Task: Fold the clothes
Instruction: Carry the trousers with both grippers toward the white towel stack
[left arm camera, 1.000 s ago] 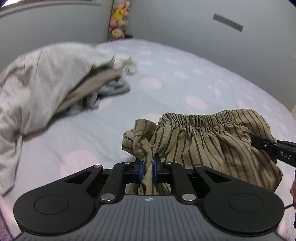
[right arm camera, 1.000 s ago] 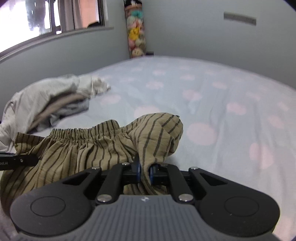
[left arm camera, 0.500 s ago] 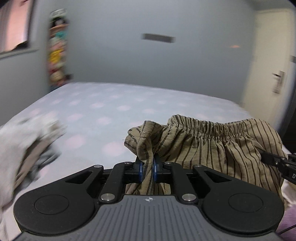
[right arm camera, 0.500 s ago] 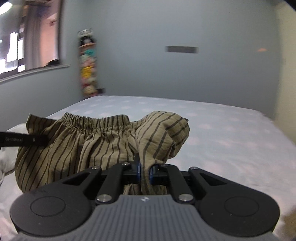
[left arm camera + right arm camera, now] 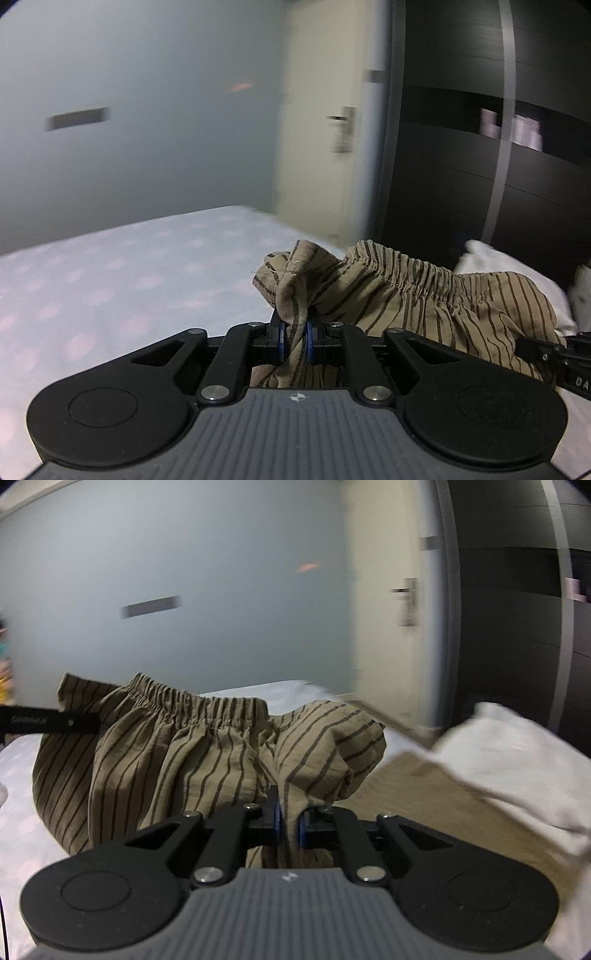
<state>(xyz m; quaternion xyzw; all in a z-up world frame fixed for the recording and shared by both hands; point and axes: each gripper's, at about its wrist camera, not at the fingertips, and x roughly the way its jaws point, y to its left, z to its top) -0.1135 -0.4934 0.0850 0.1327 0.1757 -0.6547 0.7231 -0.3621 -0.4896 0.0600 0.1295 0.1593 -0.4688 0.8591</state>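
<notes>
A pair of tan shorts with dark stripes [image 5: 406, 295] and an elastic waistband hangs between my two grippers above the bed. My left gripper [image 5: 293, 338] is shut on the left corner of the waistband, with a fold of cloth bunched above its pads. My right gripper [image 5: 290, 821] is shut on the other corner of the striped shorts [image 5: 177, 753]. In the right wrist view the left gripper's finger [image 5: 48, 722] shows at the far left edge of the cloth. The right gripper's finger [image 5: 554, 354] shows at the right in the left wrist view.
The bed [image 5: 110, 280] has a pale sheet with pink dots. A white pillow [image 5: 517, 760] lies at the right, over a tan cover [image 5: 436, 797]. Behind stand a grey wall [image 5: 147, 110], a cream door [image 5: 325, 140] with a handle and a dark wardrobe [image 5: 461, 147].
Both grippers have lifted the shorts and swung to the right. The pile of clothes on the left has left the view; the door, wardrobe and pillow have come in.
</notes>
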